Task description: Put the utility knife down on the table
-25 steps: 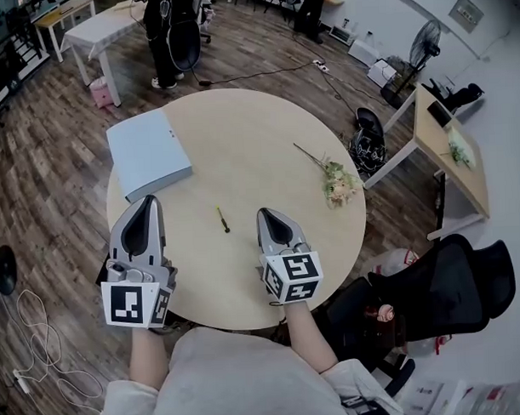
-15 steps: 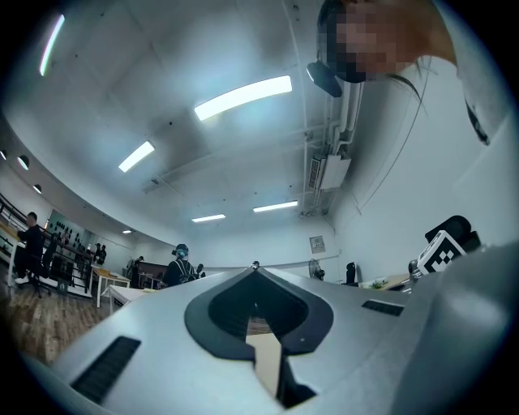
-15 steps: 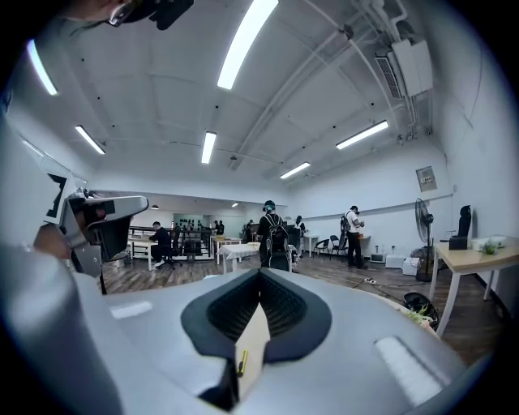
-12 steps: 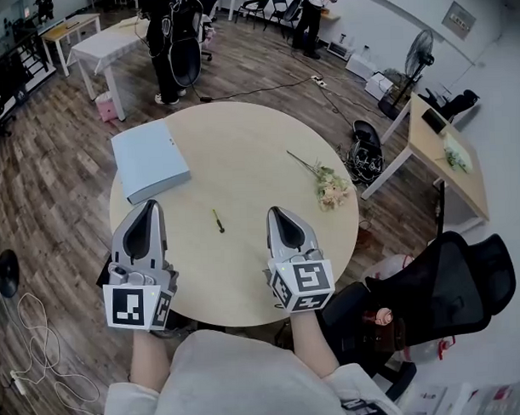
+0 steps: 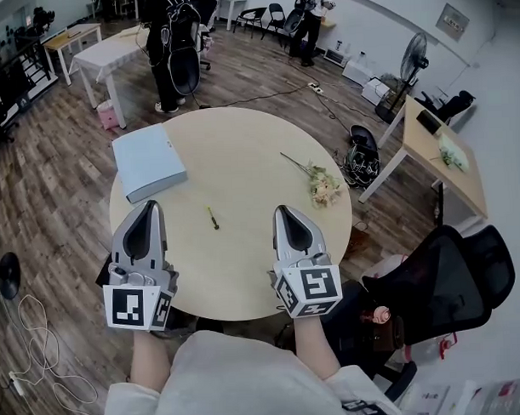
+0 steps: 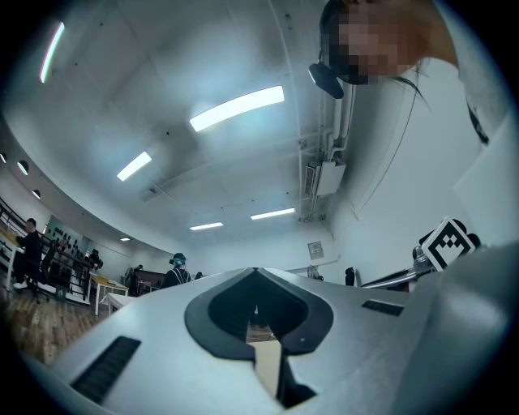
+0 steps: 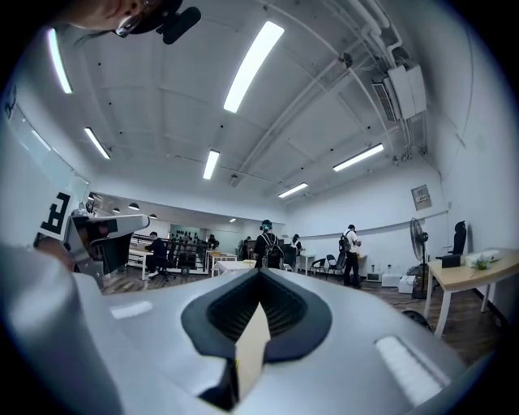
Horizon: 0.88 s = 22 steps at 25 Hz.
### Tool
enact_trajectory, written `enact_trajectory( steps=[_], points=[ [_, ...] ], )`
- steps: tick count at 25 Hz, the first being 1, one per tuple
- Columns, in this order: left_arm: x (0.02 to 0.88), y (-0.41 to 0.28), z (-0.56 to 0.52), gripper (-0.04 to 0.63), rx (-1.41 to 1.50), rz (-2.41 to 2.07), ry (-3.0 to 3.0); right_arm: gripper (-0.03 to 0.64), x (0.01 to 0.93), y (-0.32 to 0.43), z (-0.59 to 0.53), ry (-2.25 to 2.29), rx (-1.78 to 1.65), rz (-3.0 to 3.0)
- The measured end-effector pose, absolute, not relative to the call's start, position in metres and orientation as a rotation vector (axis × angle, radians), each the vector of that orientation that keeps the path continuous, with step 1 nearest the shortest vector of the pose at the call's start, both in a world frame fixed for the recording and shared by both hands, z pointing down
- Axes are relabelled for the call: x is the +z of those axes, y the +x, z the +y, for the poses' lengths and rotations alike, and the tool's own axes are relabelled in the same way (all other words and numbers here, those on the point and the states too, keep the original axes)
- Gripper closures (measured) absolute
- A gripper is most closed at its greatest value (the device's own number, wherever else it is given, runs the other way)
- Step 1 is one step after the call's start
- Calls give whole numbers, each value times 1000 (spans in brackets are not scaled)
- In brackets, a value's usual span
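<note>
The utility knife (image 5: pixel 212 218), small and dark with a yellow tip, lies on the round beige table (image 5: pixel 241 143) between my two grippers, and nothing touches it. My left gripper (image 5: pixel 148 206) rests at the table's near left edge, shut and empty. To the right of the knife, and apart from it, my right gripper (image 5: pixel 281 209) is also shut and empty. Both gripper views tilt upward at the ceiling. In them the left gripper (image 6: pixel 255 272) and the right gripper (image 7: pixel 259 272) show their jaws met, with nothing between them.
A pale blue flat box (image 5: pixel 148 161) lies on the far left of the table. A sprig of flowers (image 5: pixel 317 183) lies at the right rim. A black office chair (image 5: pixel 433 281) stands close on my right. People stand beyond the table, far off.
My right gripper has drawn to the right and back, away from the knife. The knife lies where it was and the left gripper has stayed put. The head view has tilted slightly.
</note>
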State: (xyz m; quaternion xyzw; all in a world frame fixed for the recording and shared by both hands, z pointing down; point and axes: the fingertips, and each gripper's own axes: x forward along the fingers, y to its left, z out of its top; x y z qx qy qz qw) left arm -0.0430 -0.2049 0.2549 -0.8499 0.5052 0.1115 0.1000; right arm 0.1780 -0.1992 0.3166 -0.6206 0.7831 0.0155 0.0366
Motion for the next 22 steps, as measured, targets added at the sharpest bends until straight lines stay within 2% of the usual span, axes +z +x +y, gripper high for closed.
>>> enact_trajectory(
  steps=[22],
  points=[
    [253,-23,-159,588,341,1476,-2504,606,305,197,-148,-1882,104,2377]
  ],
)
